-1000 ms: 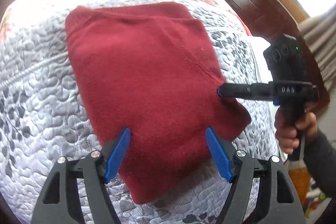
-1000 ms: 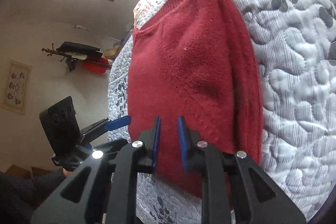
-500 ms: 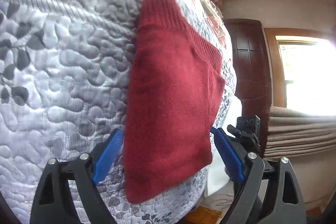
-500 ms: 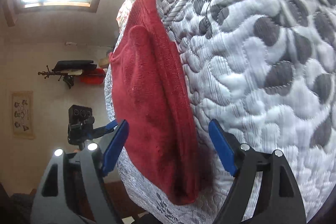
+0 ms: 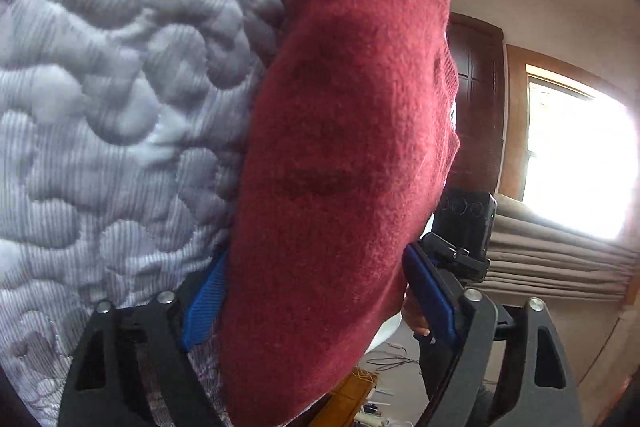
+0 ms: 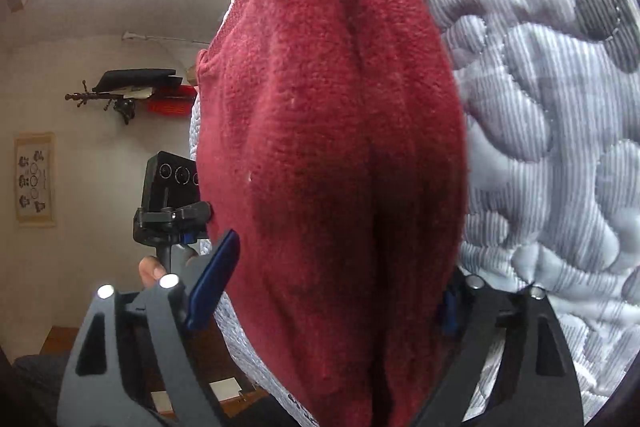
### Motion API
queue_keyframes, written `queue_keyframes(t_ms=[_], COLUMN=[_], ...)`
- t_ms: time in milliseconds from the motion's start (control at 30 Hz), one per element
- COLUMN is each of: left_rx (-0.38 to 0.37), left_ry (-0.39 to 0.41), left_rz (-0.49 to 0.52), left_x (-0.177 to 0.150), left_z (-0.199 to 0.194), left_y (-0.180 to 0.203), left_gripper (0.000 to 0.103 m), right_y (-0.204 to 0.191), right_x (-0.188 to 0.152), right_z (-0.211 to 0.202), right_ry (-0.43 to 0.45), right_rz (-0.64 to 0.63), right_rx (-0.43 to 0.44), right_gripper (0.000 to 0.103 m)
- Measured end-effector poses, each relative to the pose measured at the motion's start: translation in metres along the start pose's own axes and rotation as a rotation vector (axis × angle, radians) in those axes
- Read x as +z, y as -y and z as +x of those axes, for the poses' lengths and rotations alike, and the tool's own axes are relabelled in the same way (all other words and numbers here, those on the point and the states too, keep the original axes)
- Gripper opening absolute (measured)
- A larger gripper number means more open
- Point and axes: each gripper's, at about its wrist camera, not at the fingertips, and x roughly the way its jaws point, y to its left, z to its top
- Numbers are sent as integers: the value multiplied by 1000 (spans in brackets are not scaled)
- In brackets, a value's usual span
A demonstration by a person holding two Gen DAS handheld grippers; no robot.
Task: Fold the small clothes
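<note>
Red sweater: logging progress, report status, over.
Left gripper open, straddling red sweater. Right gripper open, straddling it too. Sweater folded on quilt. Nothing in the way.

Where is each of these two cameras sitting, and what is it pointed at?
Left wrist: on the left gripper, looking along its open fingers at the red sweater on the quilt; right gripper behind.
Right wrist: on the right gripper, open around the sweater's opposite edge; left gripper behind.
Shared: sweater, quilt.
</note>
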Motion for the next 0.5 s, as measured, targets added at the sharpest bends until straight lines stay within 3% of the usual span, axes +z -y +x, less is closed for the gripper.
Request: queue_keyframes(t_ms=[33,67,133,200,367,500], left_rx=[12,14,36,70,95,109], left_ry=[-1,-1,-1,11,50,93], left_rz=[-5,-8,25,76,158,136], left_x=[0,-1,-2,-6,-27,-61], left_z=[0,-2,-12,-23,-66,-114], left_y=[-1,-2,7,22,49,30], left_gripper=[62,58,48,46,45,44], right_y=[-1,-4,-19,-39,-85,-106], right_x=[-1,-3,-10,-17,-46,-77], right_z=[1,-1,-7,-9,-1,35], right_ry=[4,18,48,72,106,82], right_rz=[7,4,-35,-62,-114,-116], right_rx=[-5,-10,-39,-45,-33,17], right_gripper=[51,47,43,42,41,41])
